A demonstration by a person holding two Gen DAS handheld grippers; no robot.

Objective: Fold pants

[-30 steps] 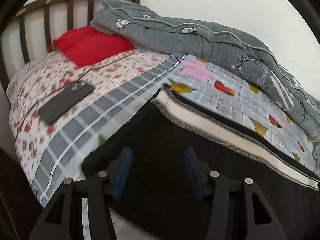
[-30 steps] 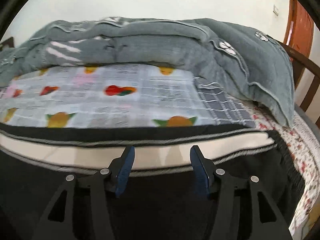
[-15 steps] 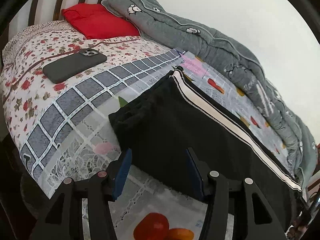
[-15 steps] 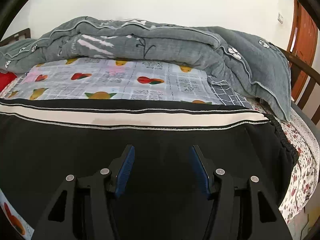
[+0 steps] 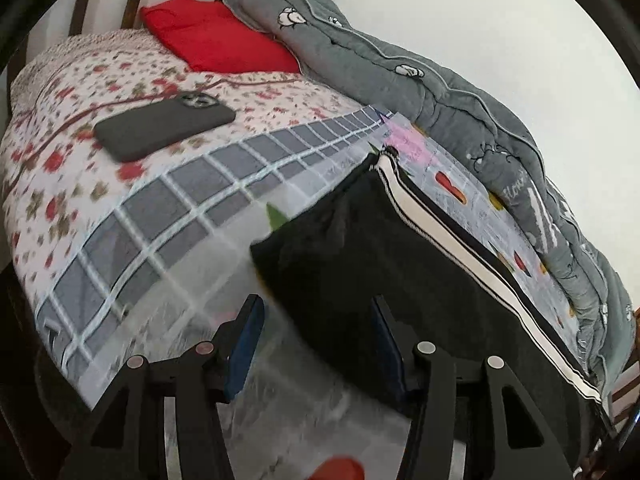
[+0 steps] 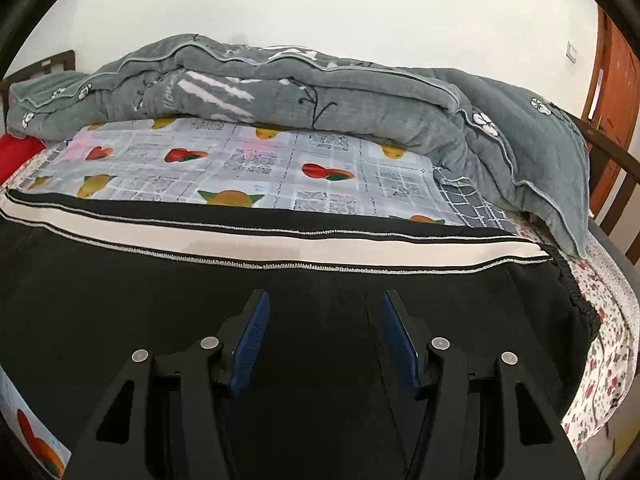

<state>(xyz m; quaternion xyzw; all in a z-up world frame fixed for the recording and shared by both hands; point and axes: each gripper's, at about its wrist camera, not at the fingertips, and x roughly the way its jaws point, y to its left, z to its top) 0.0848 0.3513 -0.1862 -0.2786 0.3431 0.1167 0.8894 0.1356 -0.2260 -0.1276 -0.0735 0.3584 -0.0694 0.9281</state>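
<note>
Black pants (image 5: 400, 264) with a white side stripe lie flat and lengthwise on the fruit-print sheet of the bed. The leg hem end is in the left wrist view, the elastic waistband (image 6: 576, 300) at the right in the right wrist view. My left gripper (image 5: 316, 336) is open and empty above the near corner of the hem end. My right gripper (image 6: 324, 332) is open and empty above the black pants (image 6: 200, 304) near the waist end. Neither holds cloth.
A dark phone (image 5: 164, 126) lies on the floral sheet left of the pants. A red pillow (image 5: 216, 36) sits by the headboard. A rolled grey quilt (image 6: 320, 92) runs along the wall behind the pants. A wooden door (image 6: 612, 112) is at far right.
Both grippers have pulled back and up from the pants. The left view swung toward the hem end and bed edge. The right view now shows more of the pants.
</note>
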